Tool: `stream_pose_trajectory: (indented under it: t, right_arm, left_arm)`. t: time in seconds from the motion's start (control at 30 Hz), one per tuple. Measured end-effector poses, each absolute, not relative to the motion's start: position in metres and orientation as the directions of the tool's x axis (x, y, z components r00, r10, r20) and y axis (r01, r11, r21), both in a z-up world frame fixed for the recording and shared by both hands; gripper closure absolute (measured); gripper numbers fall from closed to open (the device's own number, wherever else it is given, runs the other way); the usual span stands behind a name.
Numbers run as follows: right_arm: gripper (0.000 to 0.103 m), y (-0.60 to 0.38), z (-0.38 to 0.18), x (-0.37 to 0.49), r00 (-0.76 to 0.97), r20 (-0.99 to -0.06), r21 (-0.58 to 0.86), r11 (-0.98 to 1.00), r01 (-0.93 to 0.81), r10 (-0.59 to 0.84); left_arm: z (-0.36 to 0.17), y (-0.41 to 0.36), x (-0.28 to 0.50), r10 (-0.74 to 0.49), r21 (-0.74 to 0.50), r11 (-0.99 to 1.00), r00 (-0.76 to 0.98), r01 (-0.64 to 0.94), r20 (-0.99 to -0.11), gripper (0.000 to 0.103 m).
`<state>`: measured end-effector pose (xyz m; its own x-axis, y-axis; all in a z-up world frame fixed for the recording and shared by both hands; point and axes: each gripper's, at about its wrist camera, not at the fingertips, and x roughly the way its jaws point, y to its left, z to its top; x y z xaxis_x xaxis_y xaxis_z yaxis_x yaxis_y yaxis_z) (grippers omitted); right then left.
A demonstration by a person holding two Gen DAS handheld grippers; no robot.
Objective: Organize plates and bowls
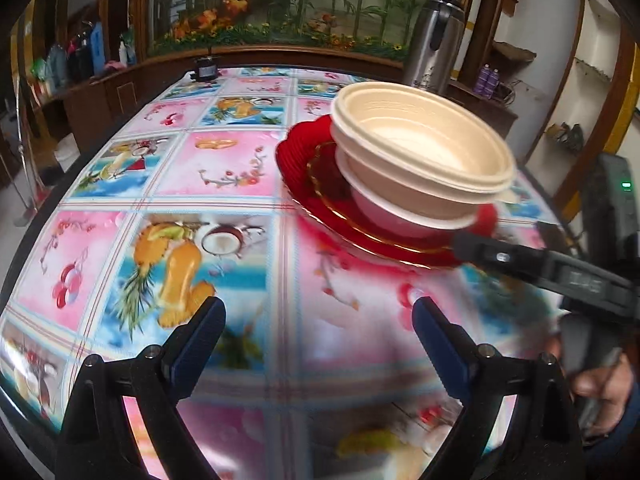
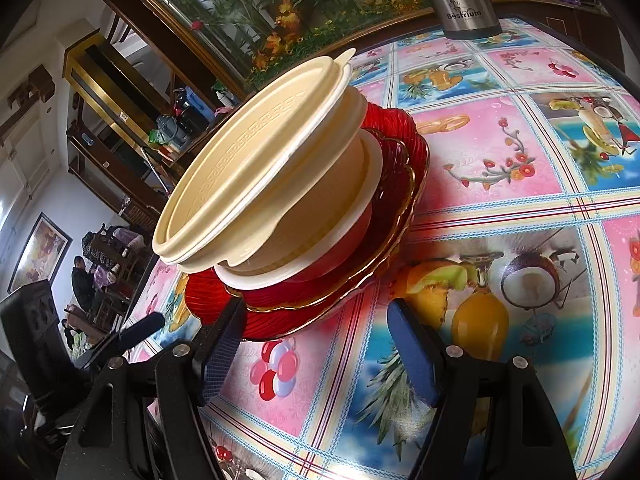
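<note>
A stack stands on the fruit-patterned tablecloth (image 1: 224, 168). It has a large red plate (image 1: 300, 148) (image 2: 280, 324) at the bottom, then a smaller gold-rimmed red plate (image 1: 332, 184) (image 2: 396, 184), a white bowl (image 1: 384, 212) (image 2: 344, 216) and nested cream bowls (image 1: 420, 136) (image 2: 248, 168) sitting tilted on top. My left gripper (image 1: 318, 306) hovers open over bare cloth, short of the stack, with nothing between its fingers. My right gripper (image 2: 316, 312) is open at the near rim of the large red plate. Its left finger (image 2: 224, 344) is at that rim. Its pads press on nothing.
A steel thermos (image 1: 434, 40) (image 2: 464, 4) stands at the table's far edge behind the stack. A small black object (image 1: 206, 68) sits at the far left edge. A person's hand (image 1: 600, 384) holds the right gripper. Cabinets and shelves ring the table.
</note>
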<state>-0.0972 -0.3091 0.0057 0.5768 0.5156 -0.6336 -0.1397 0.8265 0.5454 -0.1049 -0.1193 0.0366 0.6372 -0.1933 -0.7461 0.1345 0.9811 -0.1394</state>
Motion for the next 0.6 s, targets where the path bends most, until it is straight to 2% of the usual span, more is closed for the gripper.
stream_pose_trajectory:
  t: [0.1, 0.17, 0.33, 0.43, 0.6]
  right_arm:
    - [0.019, -0.313, 0.01, -0.102, 0.596, -0.652, 0.503, 0.855, -0.124, 0.47]
    - [0.019, -0.316, 0.016, -0.11, 0.623, -0.66, 0.462, 0.881, -0.103, 0.419]
    - [0.016, -0.313, 0.032, -0.135, 0.71, -0.643, 0.345, 0.936, -0.065, 0.287]
    - [0.014, -0.308, 0.039, -0.141, 0.738, -0.635, 0.292, 0.955, -0.045, 0.229]
    - [0.014, -0.304, 0.046, -0.15, 0.771, -0.614, 0.237, 0.971, -0.026, 0.17]
  left_arm:
    - [0.052, -0.122, -0.128, -0.19, -0.104, 0.981, 0.69, 0.165, -0.698, 0.007]
    - [0.062, -0.123, -0.145, -0.177, -0.071, 0.982, 0.729, 0.174, -0.662, 0.001]
    - [0.081, -0.119, -0.179, -0.193, -0.044, 0.977, 0.785, 0.208, -0.588, 0.0]
    - [0.086, -0.113, -0.194, -0.223, -0.071, 0.973, 0.802, 0.221, -0.555, 0.0]
    - [0.085, -0.107, -0.204, -0.109, -0.006, 0.992, 0.803, 0.13, -0.586, 0.0]
